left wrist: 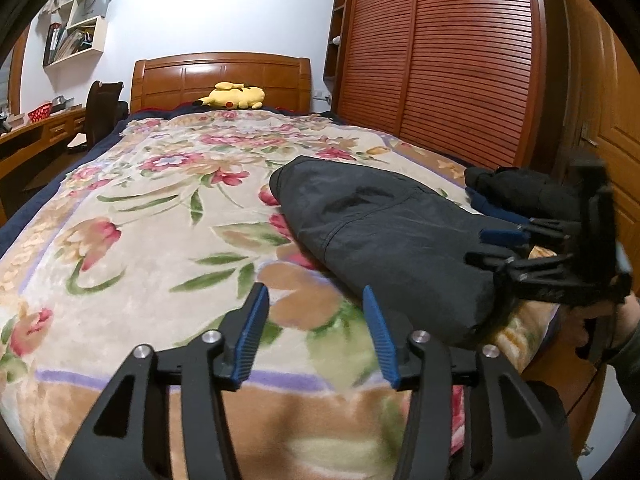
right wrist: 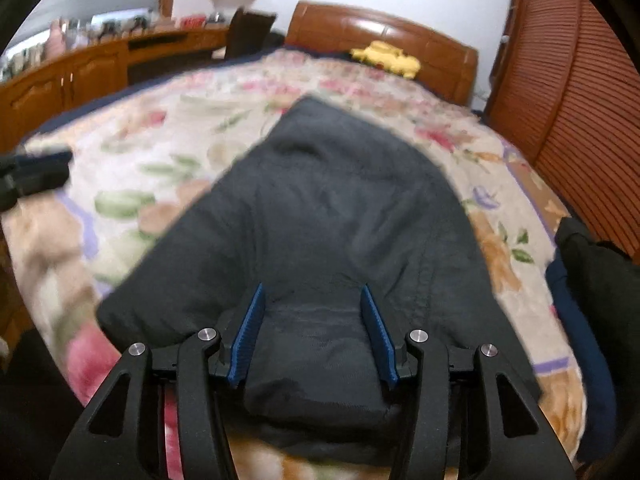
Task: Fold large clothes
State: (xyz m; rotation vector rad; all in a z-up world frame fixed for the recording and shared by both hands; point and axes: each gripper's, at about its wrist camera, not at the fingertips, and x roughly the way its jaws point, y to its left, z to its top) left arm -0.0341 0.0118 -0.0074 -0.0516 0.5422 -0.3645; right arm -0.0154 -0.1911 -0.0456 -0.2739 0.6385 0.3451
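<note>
Left gripper (left wrist: 316, 336) above the floral blanket (left wrist: 140, 208), jaws apart and empty, dark folded garment (left wrist: 384, 224) lying on the bed's right half, right gripper (right wrist: 316, 336) over its near end, jaws spread astride a fold, stacked dark clothes (left wrist: 516, 192) at the right edge

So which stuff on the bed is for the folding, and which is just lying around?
For the folding: dark grey garment; left gripper; right gripper.

Just lying around: yellow plush toy; pile of dark clothes; floral blanket.
</note>
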